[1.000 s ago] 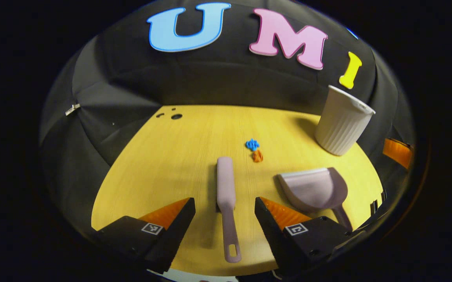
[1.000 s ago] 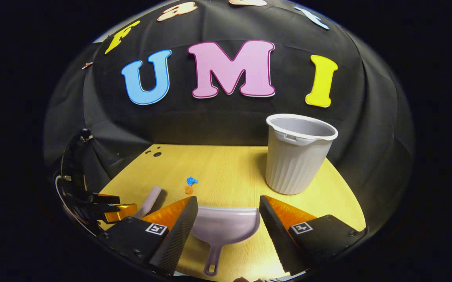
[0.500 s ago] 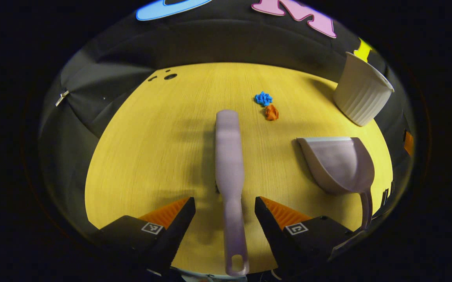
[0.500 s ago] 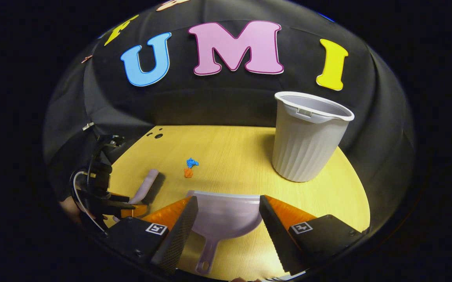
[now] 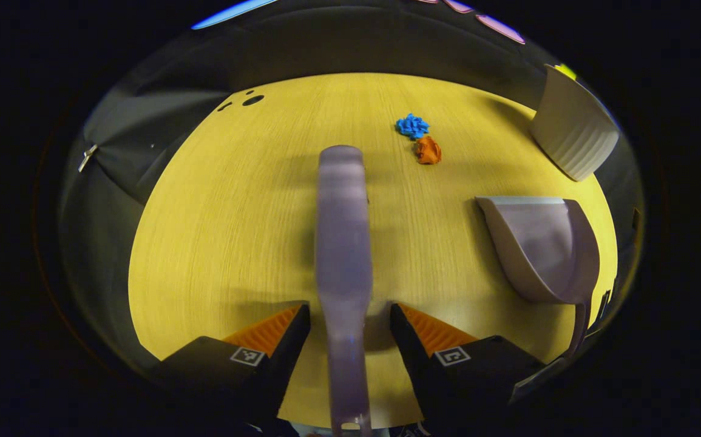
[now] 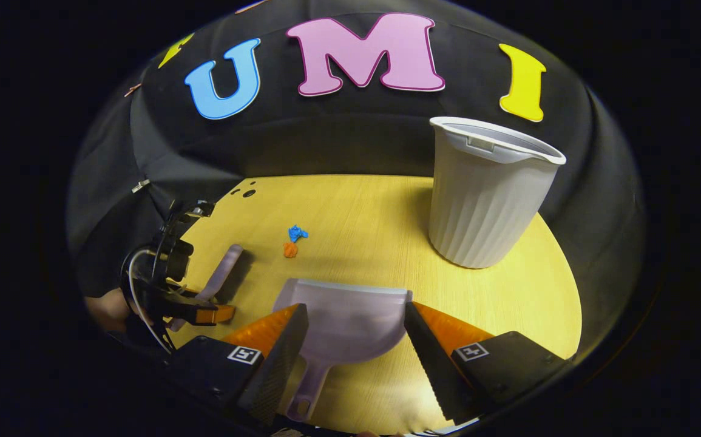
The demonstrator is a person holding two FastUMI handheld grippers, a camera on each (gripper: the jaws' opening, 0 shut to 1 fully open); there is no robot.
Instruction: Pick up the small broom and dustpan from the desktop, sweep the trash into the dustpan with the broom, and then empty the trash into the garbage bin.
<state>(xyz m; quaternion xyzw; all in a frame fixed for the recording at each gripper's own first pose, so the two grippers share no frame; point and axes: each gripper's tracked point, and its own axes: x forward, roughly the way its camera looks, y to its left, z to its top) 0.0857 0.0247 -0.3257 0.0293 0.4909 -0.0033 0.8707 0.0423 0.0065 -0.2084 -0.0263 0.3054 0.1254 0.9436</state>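
A lilac small broom (image 5: 341, 243) lies on the yellow desktop (image 5: 223, 218), its handle running back between the fingers of my open left gripper (image 5: 349, 315), with a gap on both sides. To the right lies the lilac dustpan (image 5: 538, 243). Blue trash (image 5: 412, 125) and orange trash (image 5: 428, 150) sit beyond the broom head. In the right gripper view, my open right gripper (image 6: 355, 328) straddles the dustpan (image 6: 344, 321), whose handle (image 6: 301, 394) points back toward me. The broom (image 6: 223, 273), the left gripper (image 6: 195, 311) and both trash bits (image 6: 292, 241) are at the left.
A ribbed white garbage bin (image 6: 487, 194) stands upright at the back right of the desktop (image 6: 374, 206), also seen as the bin (image 5: 575, 130) in the left gripper view. Small dark holes (image 5: 252, 100) mark the far left corner. A hand (image 6: 104, 309) holds the left gripper.
The left gripper dropped and moved forward, so the broom handle now lies between its fingers. The right gripper moved forward over the dustpan. Broom, dustpan and trash stayed put.
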